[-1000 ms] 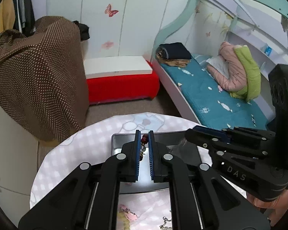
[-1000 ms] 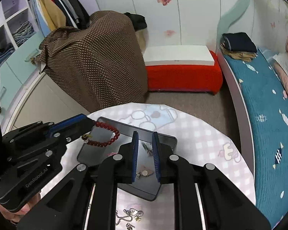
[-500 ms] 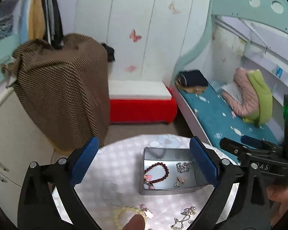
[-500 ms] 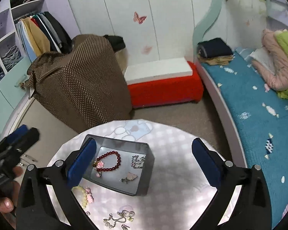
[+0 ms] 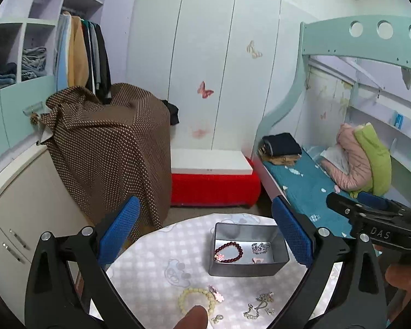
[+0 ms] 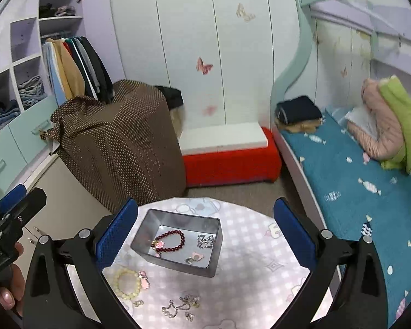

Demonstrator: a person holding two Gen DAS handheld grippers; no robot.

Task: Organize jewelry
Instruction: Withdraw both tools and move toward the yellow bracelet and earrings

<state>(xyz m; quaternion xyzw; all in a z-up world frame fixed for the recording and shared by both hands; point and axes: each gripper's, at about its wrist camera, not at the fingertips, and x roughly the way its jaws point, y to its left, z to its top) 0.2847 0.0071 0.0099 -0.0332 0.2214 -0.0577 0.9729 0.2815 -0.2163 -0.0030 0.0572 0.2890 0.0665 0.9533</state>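
Two grippers, left gripper (image 5: 205,235) and right gripper (image 6: 205,233), hang wide and empty above the table; the cream bead bracelet (image 6: 127,283) lies flat outside the tin (image 6: 213,257), low left of the right one, likelier nearer the left hand

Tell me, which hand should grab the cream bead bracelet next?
Probably left. The cream bead bracelet lies on the table nearly centred under the open left gripper. From the open right gripper it sits off to the left, outside the tin.
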